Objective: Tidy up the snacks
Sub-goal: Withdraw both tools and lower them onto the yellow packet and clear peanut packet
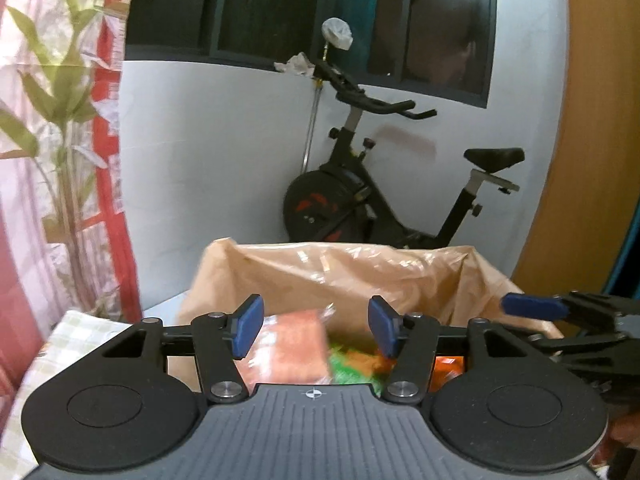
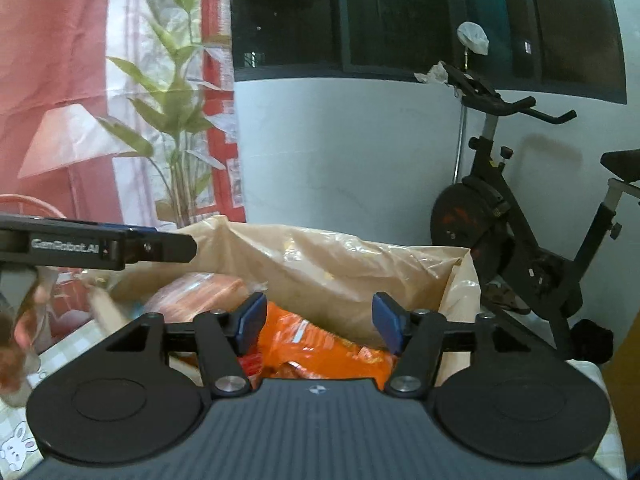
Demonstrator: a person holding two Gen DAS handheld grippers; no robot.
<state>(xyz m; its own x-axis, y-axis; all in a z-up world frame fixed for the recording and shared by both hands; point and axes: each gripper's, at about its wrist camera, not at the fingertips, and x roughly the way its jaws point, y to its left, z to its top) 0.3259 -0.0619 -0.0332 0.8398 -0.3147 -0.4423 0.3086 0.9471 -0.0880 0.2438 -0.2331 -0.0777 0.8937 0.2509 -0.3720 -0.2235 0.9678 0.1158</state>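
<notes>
Tan plastic bag [image 1: 360, 276] stands open-mouthed on the worktop [image 1: 80, 332] to receive snacks; left gripper [image 1: 316, 326] and right gripper [image 2: 320, 322] hover above, jaws open and empty.

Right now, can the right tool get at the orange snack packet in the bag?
Probably yes. The right tool is open above the tan plastic bag, whose mouth gapes, and the orange snack packet lies exposed directly below with nothing over it. The left tool sits off to the side.
</notes>
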